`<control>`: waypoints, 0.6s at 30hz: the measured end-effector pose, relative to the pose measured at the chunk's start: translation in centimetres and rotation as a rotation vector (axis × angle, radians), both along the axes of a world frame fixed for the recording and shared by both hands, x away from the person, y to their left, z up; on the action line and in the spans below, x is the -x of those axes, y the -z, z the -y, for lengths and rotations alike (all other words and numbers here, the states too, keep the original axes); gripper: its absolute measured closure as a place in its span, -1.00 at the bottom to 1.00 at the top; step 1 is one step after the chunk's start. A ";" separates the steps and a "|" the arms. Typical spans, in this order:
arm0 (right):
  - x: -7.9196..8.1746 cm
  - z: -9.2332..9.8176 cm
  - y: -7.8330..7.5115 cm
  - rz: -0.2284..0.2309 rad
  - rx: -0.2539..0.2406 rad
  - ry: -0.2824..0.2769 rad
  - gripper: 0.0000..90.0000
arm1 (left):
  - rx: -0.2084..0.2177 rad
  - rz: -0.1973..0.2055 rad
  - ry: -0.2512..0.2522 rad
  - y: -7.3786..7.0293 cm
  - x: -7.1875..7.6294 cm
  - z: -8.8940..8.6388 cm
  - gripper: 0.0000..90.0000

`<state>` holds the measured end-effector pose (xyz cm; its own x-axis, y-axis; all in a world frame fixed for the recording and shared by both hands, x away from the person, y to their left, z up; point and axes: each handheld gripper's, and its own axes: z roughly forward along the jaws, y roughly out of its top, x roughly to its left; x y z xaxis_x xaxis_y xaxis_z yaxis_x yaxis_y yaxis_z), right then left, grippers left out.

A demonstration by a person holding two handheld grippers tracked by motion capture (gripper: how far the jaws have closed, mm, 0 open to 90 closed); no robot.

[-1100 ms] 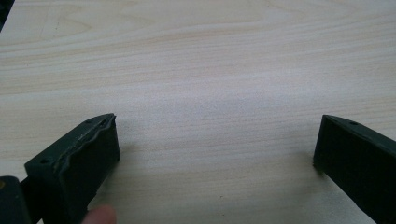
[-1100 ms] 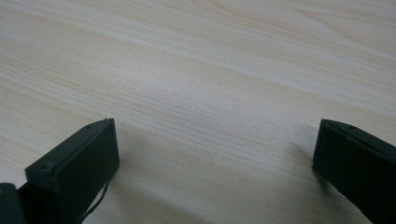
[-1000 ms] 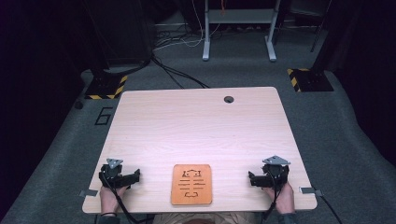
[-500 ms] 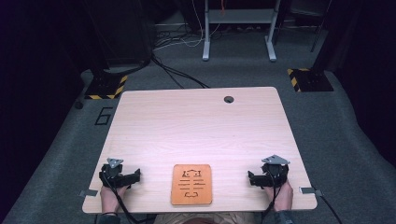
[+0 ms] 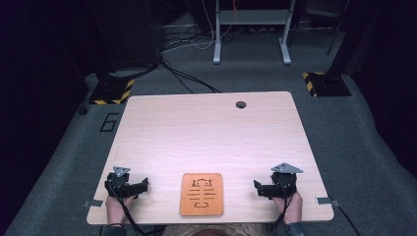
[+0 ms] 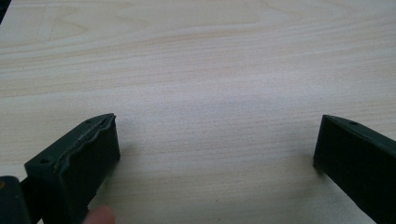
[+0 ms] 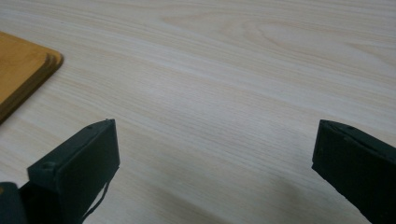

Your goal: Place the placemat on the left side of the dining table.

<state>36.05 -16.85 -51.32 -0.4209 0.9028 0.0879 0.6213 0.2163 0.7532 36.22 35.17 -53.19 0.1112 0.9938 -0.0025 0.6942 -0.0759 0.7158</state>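
With both tools parked low at the near edge and nothing yet gripped, the work in hand looks like a first reach for the orange wooden board (image 5: 201,194), which lies flat at the bottom centre of the high view, between the two grippers and apart from both; it appears to carry cut-out shapes and slots, though their detail is too small to read. To do this reach well, I judge that one gripper should slide in level with the table (image 5: 206,132) and take the board by an edge rather than from above, since the board is thin and lies flush on the wood, while the other steadies the opposite side so it does not skate away. At the lower left of the high view the left gripper (image 5: 129,187) rests on the tabletop; in the left gripper view its jaws stand wide apart at the bottom corners of the frame with only bare wood grain between them, and a fingertip (image 6: 99,216) shows at the bottom edge. At the lower right the right gripper (image 5: 268,189) likewise sits on the table, its jaws spread just as wide and empty, with a rounded corner of the board at the left edge of the right gripper view, near but not touching
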 end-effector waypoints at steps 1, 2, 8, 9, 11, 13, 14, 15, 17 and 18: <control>0.1 -0.4 -0.2 0.005 -0.006 -0.015 -1.00 | 0.000 0.000 0.000 0.0 0.0 0.0 -1.00; 0.1 -0.6 -0.3 0.005 -0.010 -0.023 -1.00 | 0.001 0.000 0.000 0.0 0.0 0.0 -1.00; 0.2 -1.9 -0.7 0.017 -0.016 -0.061 -0.99 | 0.000 0.000 0.000 0.0 0.0 0.0 -1.00; 0.2 -2.1 -0.8 0.017 -0.016 -0.068 -0.99 | 0.000 0.000 0.000 0.0 0.0 0.0 -1.00; 0.2 -2.5 -0.9 0.016 -0.019 -0.076 -0.98 | 0.001 0.000 0.000 0.0 0.0 0.0 -1.00; 0.1 -2.9 -1.1 0.018 -0.022 -0.086 -0.98 | 0.001 0.000 0.000 0.0 0.0 0.0 -1.00; 0.1 -3.0 -1.1 0.018 -0.020 -0.091 -0.98 | 0.000 0.000 -0.001 0.0 0.0 0.0 -1.00; 0.1 -3.2 -1.2 0.019 -0.019 -0.098 -0.98 | 0.001 0.000 0.001 0.0 0.0 0.0 -1.00; 0.1 -3.5 -1.4 0.024 -0.021 -0.109 -0.99 | 0.001 -0.001 0.001 0.0 0.0 0.0 -1.00; 0.1 -3.6 -1.5 0.024 -0.022 -0.111 -0.99 | 0.000 0.000 -0.001 0.0 0.0 0.0 -1.00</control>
<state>35.97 -13.23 -49.86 -0.5207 0.8484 0.0955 0.5758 0.2663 0.7730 36.21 35.16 -53.19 0.1106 0.9939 -0.0021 0.6944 -0.0758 0.7156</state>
